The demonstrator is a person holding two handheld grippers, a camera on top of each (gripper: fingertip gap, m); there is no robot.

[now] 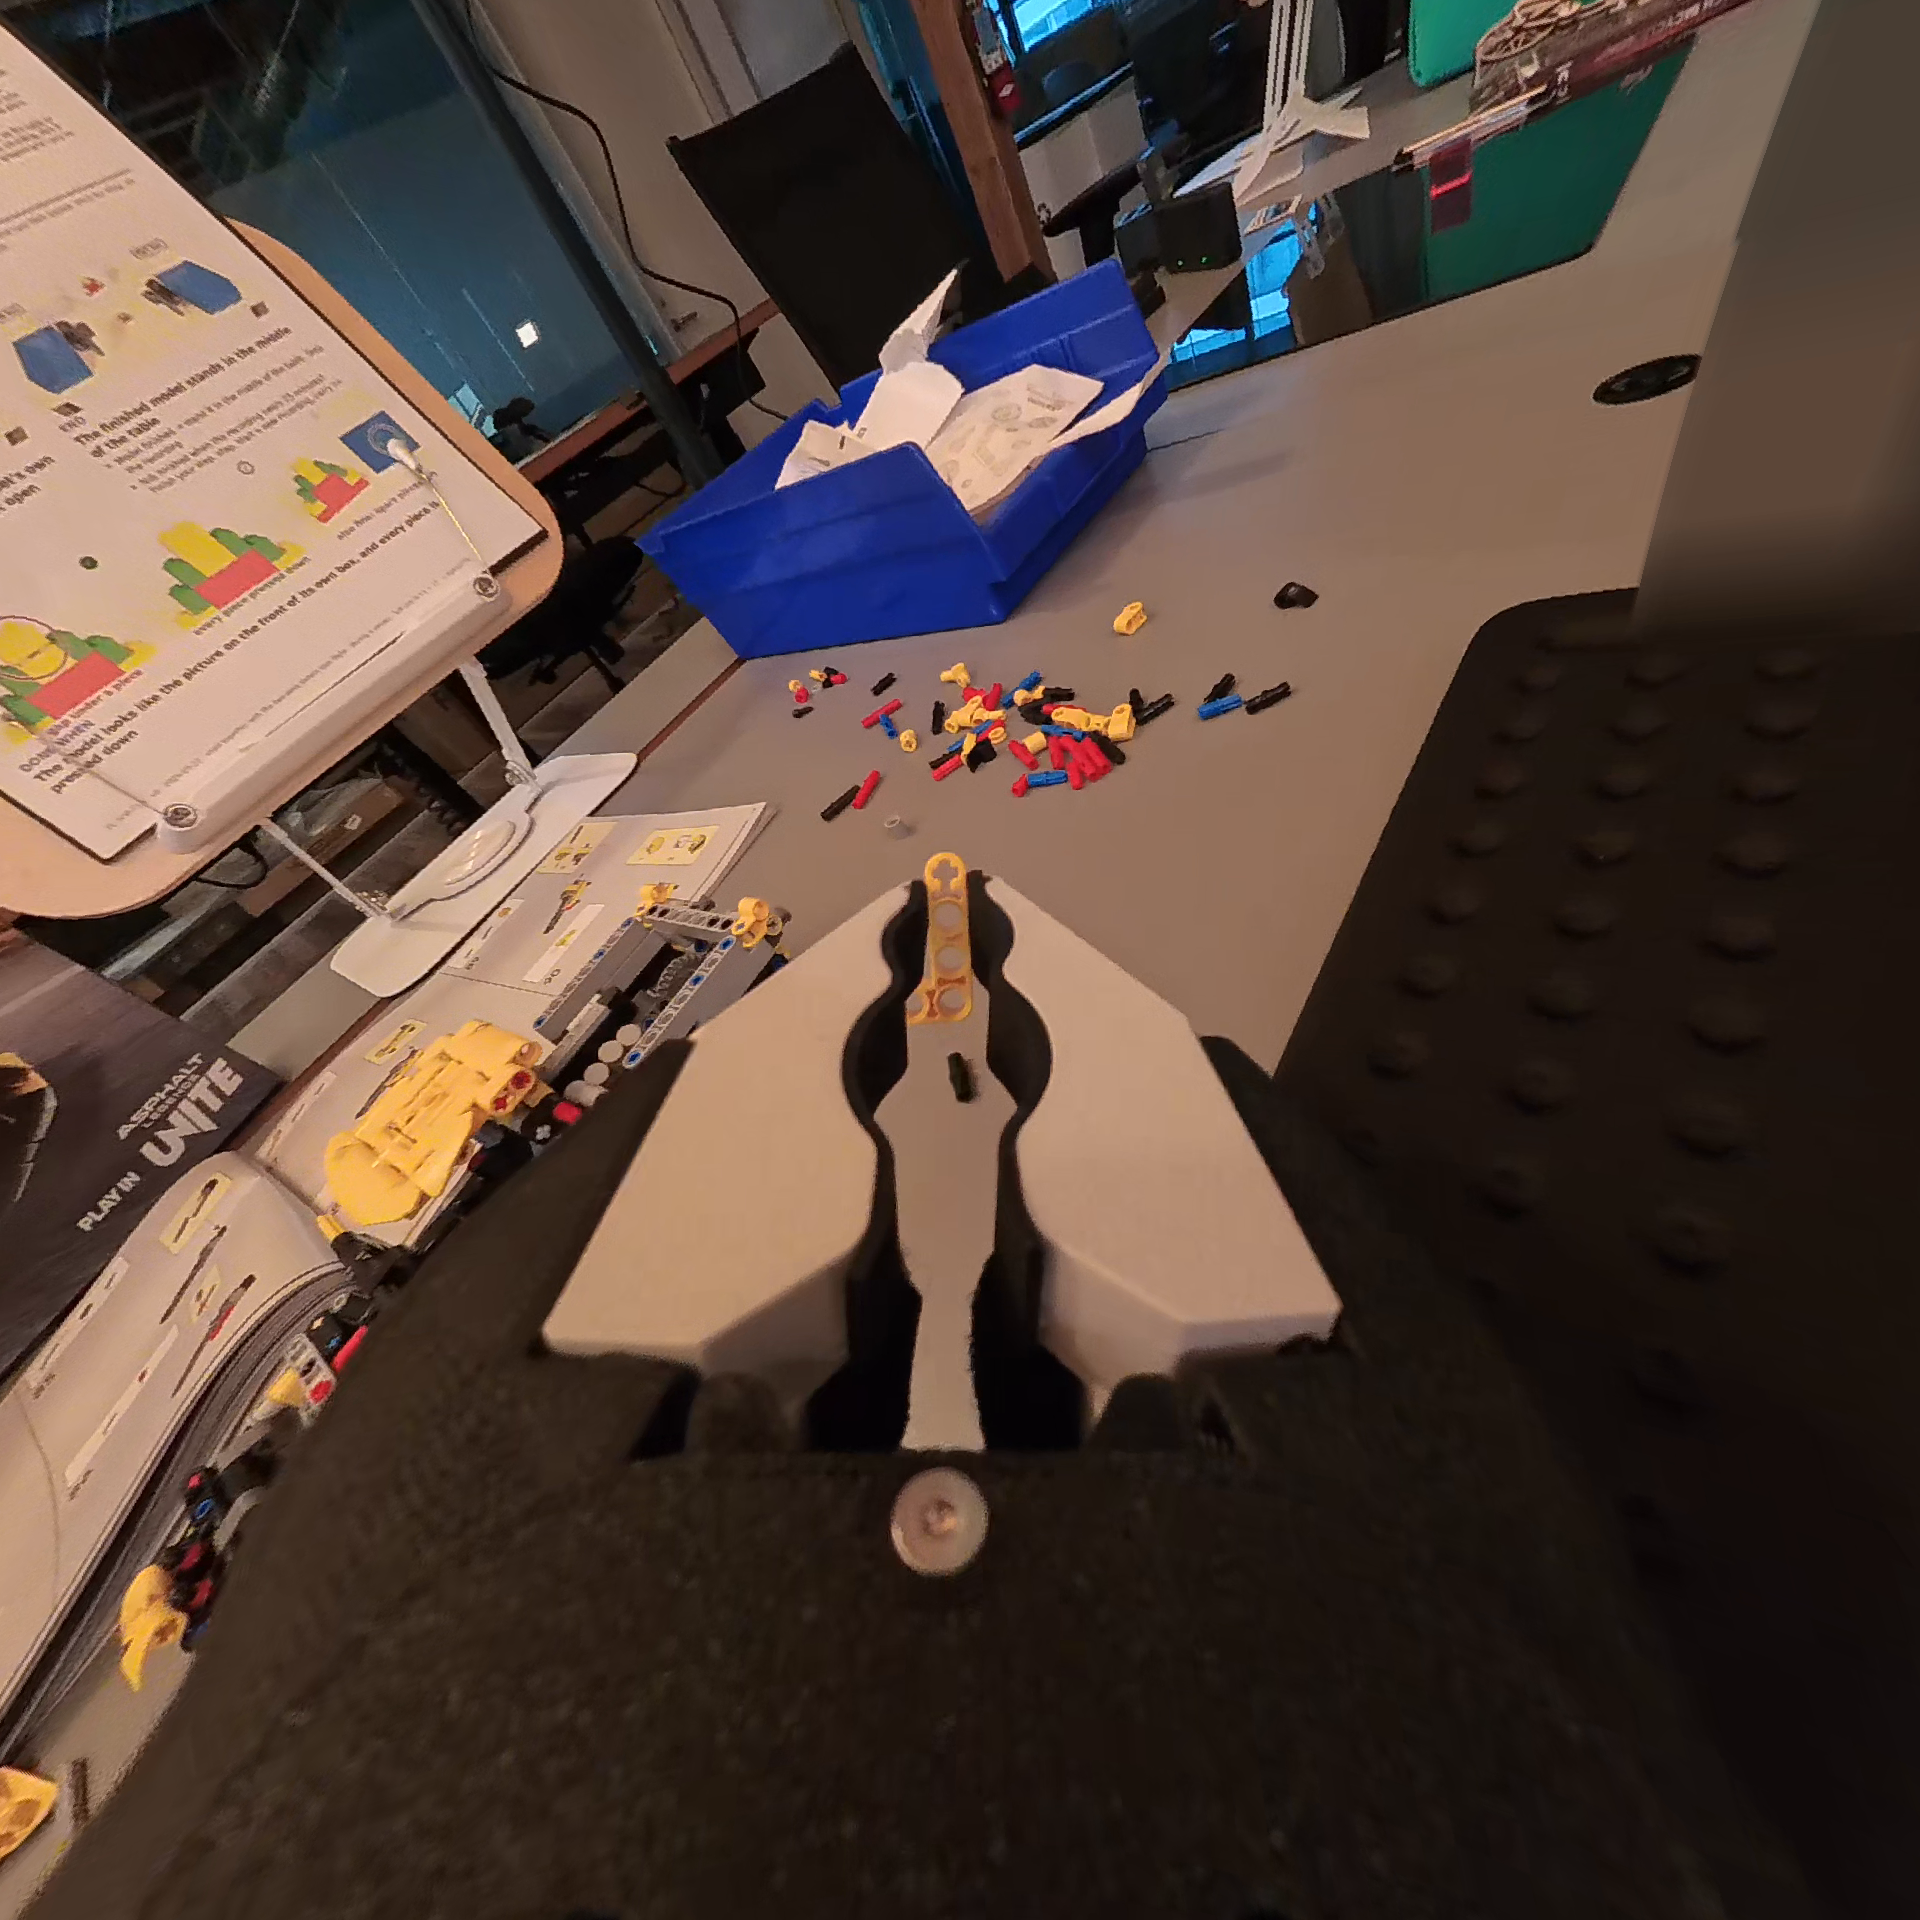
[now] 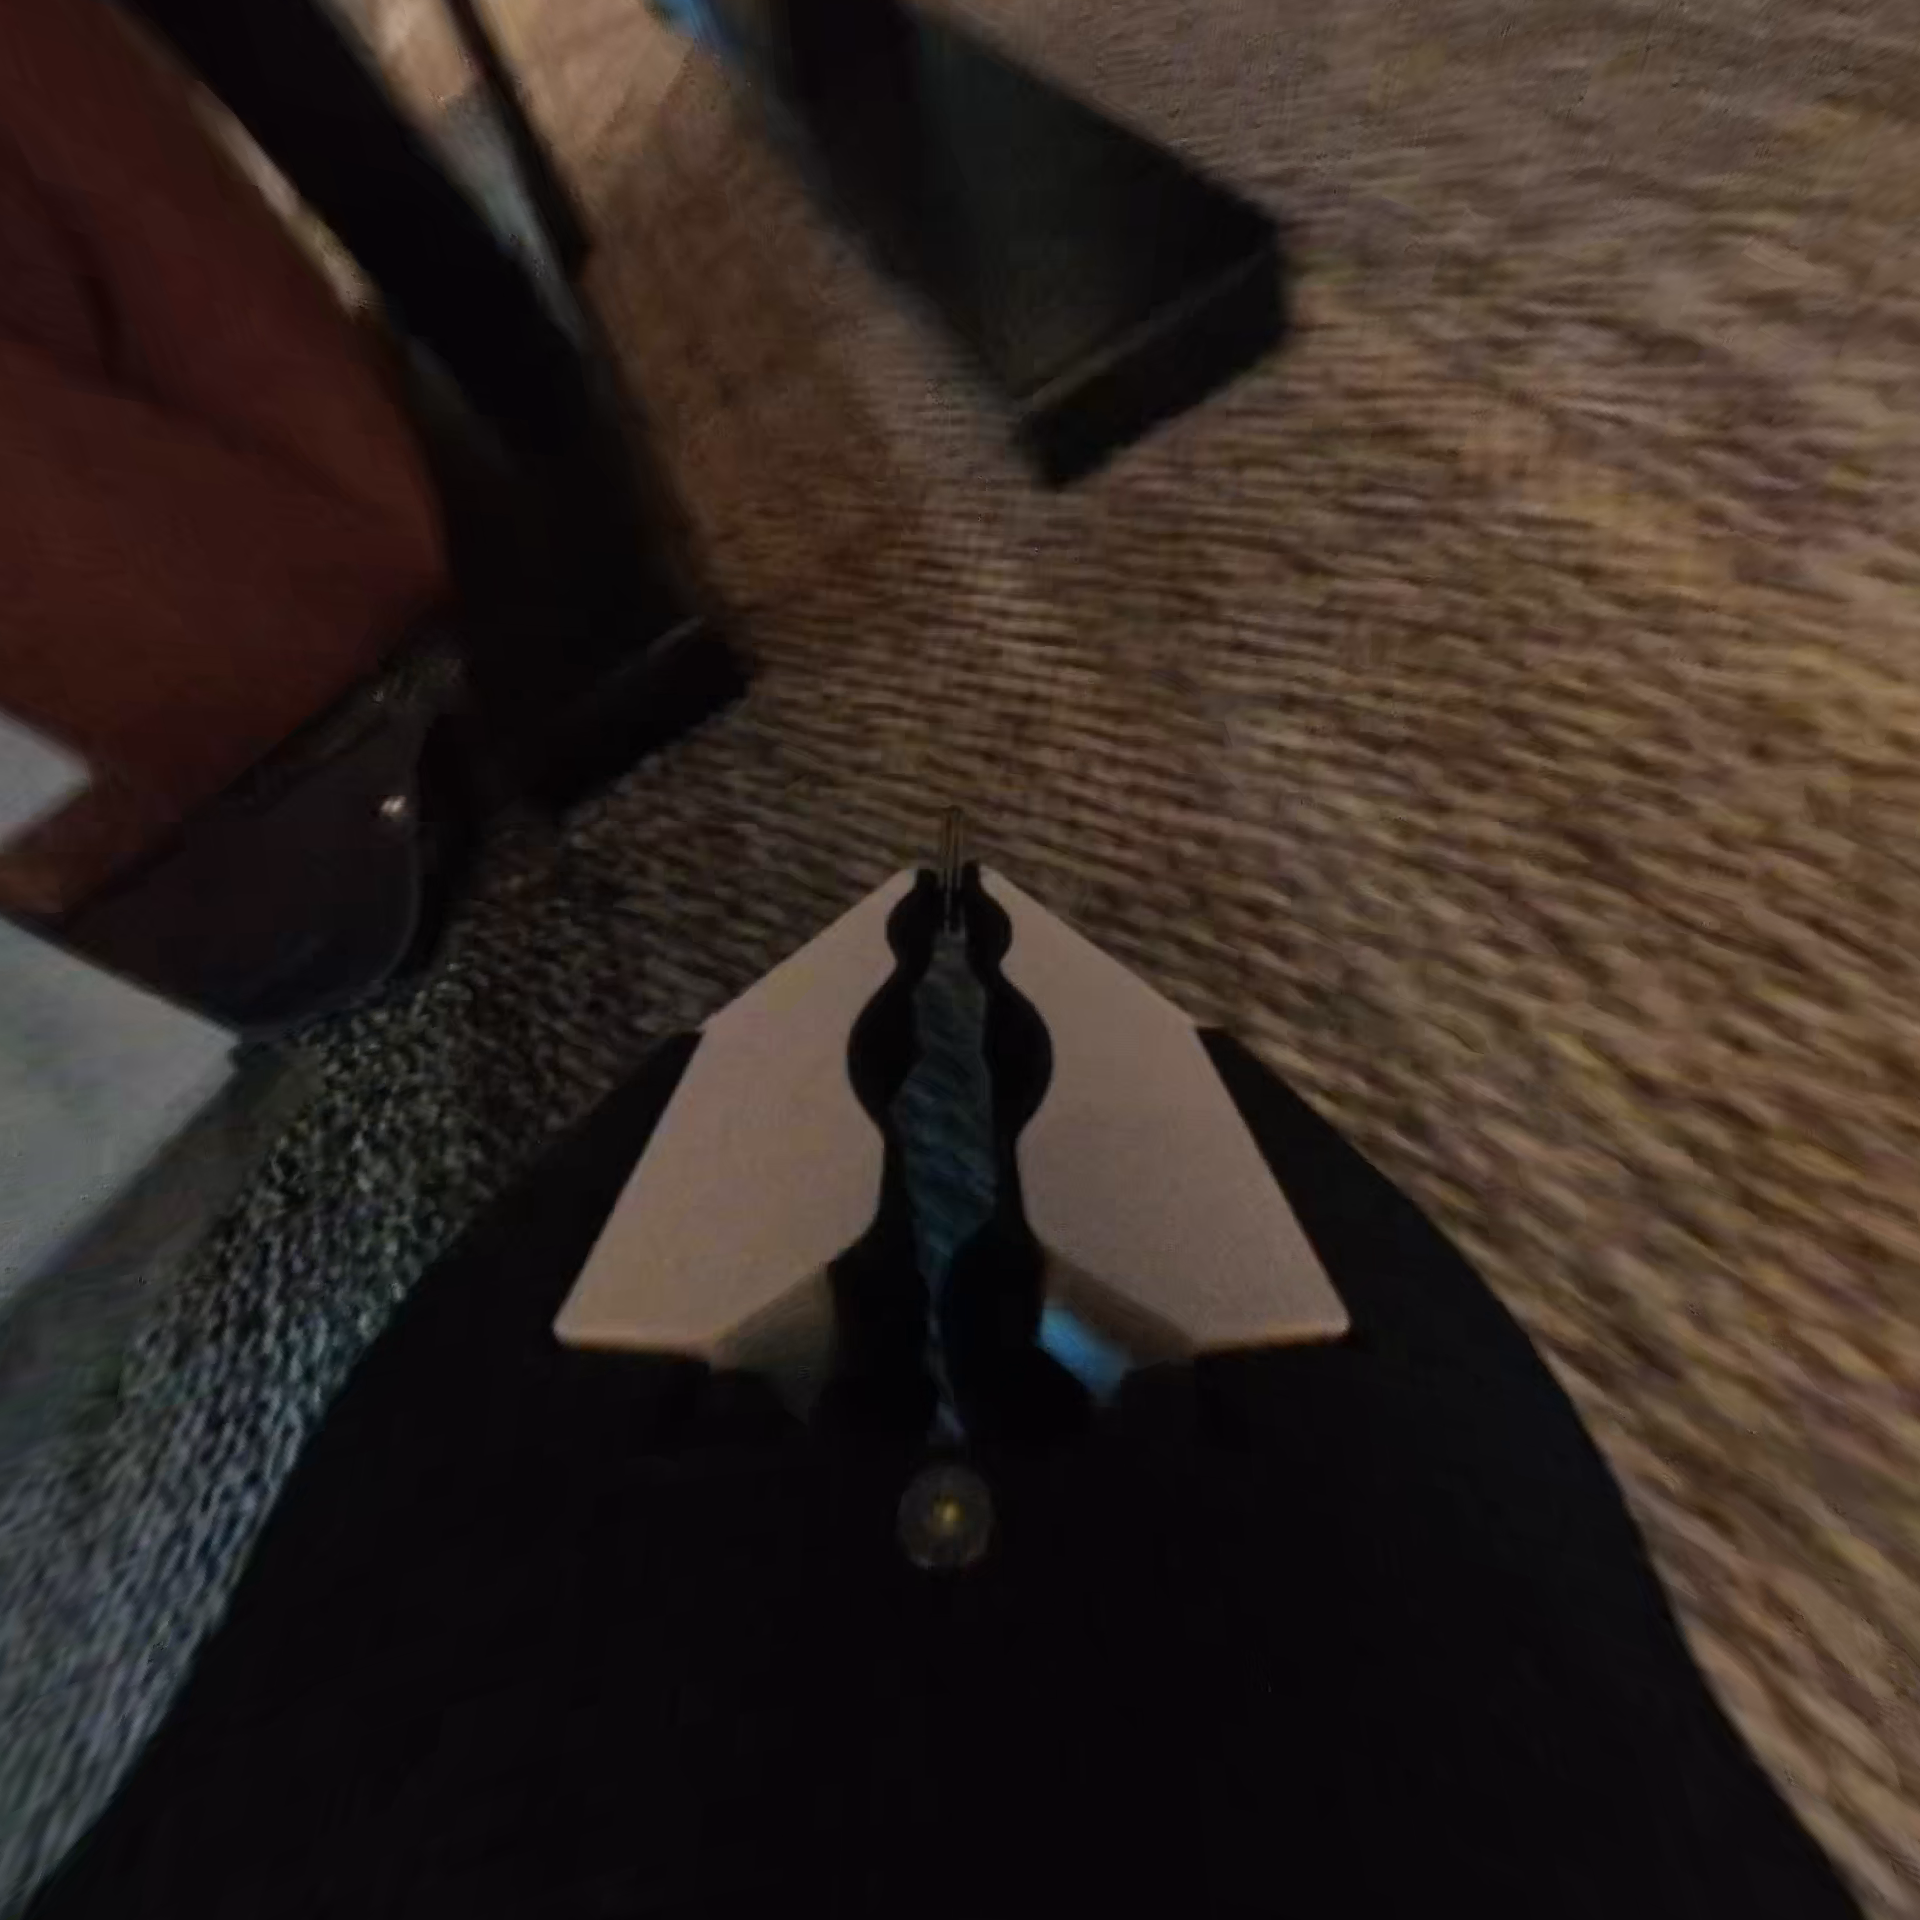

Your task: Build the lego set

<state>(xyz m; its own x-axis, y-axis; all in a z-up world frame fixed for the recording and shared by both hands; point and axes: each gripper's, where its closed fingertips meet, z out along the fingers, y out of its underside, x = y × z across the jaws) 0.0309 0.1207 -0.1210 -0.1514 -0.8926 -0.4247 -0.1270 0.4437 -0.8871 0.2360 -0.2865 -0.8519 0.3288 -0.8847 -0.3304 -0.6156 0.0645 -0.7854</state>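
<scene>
My left gripper (image 1: 945,894) is shut on a thin yellow liftarm beam (image 1: 943,940) with holes, held above the grey table (image 1: 1351,499); its end sticks out past the fingertips. A small black pin (image 1: 960,1075) lies on the table, seen through the gap between the fingers. A pile of small red, blue, black and yellow pins and connectors (image 1: 1023,727) lies ahead. A partly built grey and yellow model (image 1: 665,966) and a yellow body panel (image 1: 426,1122) sit to the left on open instruction pages. My right gripper (image 2: 951,878) points down at carpet, shut on a thin dark piece (image 2: 951,842) that pokes out of the tips; the view is blurred.
A blue bin (image 1: 914,499) with paper bags stands beyond the pile. An instruction board on a white stand (image 1: 239,499) is at left. A black studded object (image 1: 1621,1039) fills the right side. In the right wrist view, chair legs (image 2: 1091,281) and a red shape (image 2: 187,416) sit over the carpet.
</scene>
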